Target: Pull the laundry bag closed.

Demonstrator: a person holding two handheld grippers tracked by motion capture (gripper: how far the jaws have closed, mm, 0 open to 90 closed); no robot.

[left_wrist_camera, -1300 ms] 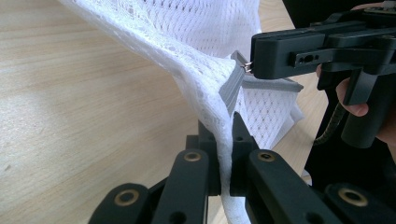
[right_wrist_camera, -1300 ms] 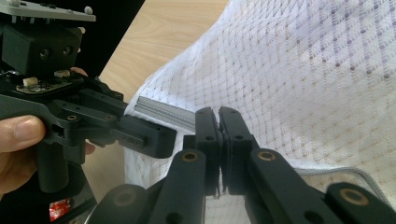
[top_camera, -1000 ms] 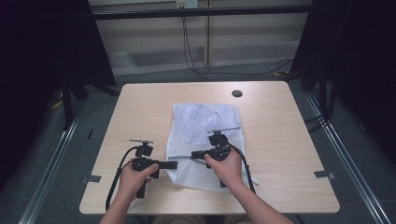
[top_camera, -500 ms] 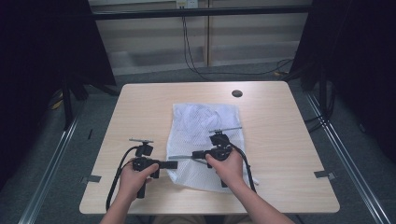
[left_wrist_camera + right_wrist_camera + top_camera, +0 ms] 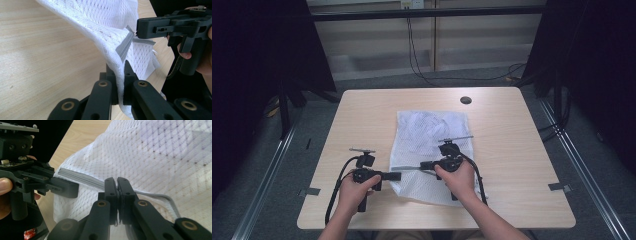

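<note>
Mesh bag, white and netted, lies flat near the middle of the table, its near end toward you. A grey zipper runs across that near end.

Your left gripper sits just off the bag's left edge, pointing right. Its jaws are pressed together on the mesh at the zipper's end; in the left gripper view the white fabric comes up out of the jaws and lifts off the wood in a taut fold.

Your right gripper lies over the bag's near part and points left, toward the other one. Its jaws are closed too. In the left gripper view its tip meets the small metal pull at the top of the zipper. In the right gripper view the grey zipper band runs in behind the closed jaws, and you cannot tell there how much of it the pads hold.

The two tips are near each other, with a short stretch of zipper between them. Both your hands rest on the table's near part. A dark round hole sits in the far side of the table, well apart from the bag.
</note>
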